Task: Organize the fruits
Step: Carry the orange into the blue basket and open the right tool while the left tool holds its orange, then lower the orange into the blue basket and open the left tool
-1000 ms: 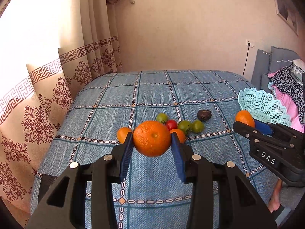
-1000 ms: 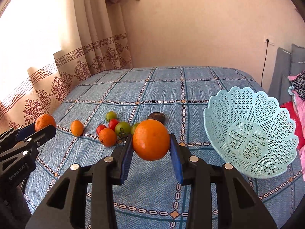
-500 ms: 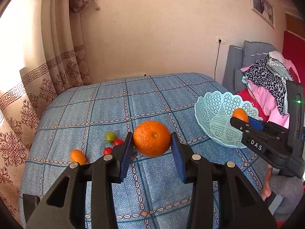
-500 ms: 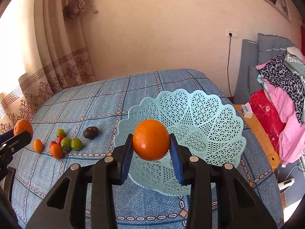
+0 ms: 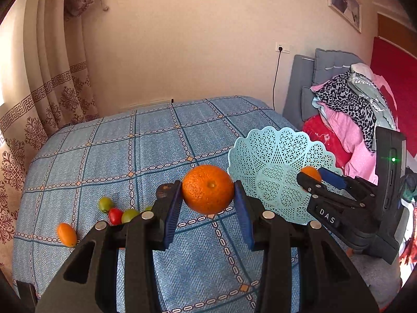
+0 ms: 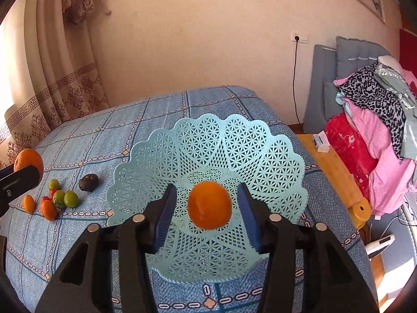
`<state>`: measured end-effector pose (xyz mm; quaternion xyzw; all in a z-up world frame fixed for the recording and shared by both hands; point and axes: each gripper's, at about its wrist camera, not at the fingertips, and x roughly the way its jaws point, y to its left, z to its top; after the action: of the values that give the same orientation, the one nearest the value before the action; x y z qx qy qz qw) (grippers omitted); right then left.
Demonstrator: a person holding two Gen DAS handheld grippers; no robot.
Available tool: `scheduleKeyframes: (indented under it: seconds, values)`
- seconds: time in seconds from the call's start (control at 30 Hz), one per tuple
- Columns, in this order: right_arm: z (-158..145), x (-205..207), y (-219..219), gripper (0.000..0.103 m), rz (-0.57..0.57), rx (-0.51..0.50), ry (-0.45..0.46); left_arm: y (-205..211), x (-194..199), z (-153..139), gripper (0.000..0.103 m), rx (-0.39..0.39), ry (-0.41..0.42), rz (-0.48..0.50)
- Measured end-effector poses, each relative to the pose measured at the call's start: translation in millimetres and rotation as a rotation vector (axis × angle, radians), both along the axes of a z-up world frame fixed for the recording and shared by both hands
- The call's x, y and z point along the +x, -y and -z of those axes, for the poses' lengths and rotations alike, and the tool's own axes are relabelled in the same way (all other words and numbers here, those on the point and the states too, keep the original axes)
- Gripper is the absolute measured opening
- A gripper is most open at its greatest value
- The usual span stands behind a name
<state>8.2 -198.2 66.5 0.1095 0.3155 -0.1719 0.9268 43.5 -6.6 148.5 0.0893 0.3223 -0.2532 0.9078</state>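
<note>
My left gripper [image 5: 207, 194] is shut on a large orange [image 5: 207, 192], held above the blue checked bedspread [image 5: 146, 146]. In the right wrist view that same orange [image 6: 28, 159] shows at the far left edge. My right gripper [image 6: 207, 200] hangs over the pale blue lattice basket [image 6: 224, 140] with its jaws apart. A second orange [image 6: 209, 204] sits between them with a gap on each side, slightly blurred, over the basket's floor. From the left wrist view the right gripper [image 5: 316, 178] reaches over the basket [image 5: 263, 151] from the right.
Loose on the bed left of the basket lie small green fruits [image 6: 65, 198], red ones [image 6: 53, 191], small orange ones [image 6: 28, 203] and a dark avocado [image 6: 88, 182]. A wooden side table [image 6: 336, 172] and piled clothes [image 6: 378, 120] stand to the right.
Both grippers swung right toward the basket. The right gripper's jaws have spread and let go of its orange above the basket. The left still holds its orange.
</note>
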Motion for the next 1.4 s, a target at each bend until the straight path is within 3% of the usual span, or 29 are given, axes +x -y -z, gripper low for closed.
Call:
scheduleKeyframes:
  seconds: [0.03, 1.03, 1.07, 1.13, 1.4]
  values:
    - [-1.0, -0.5, 0.7, 0.062, 0.007, -0.006, 0.007, 2.8, 1.5, 1.0, 0.041, 0.000, -0.004, 0.006]
    - [-1.7, -3.7, 27.9, 0.065, 0.104, 0.006, 0.026, 74.0, 33.8, 46.0, 0.042, -0.026, -0.176, 0.163]
    - [-1.1, -3.8, 27.6, 0.065, 0.105, 0.005, 0.024, 74.9, 34.9, 49.0, 0.043, -0.027, -0.185, 0.160]
    - [-0.5, -4.3, 27.5, 0.065, 0.107, 0.007, 0.024, 73.8, 34.5, 50.6, 0.067, -0.031, -0.174, 0.149]
    - [-0.6, -6.0, 28.0, 0.068, 0.115, 0.015, 0.033, 57.4, 29.8, 39.2, 0.078, -0.033, -0.092, 0.098]
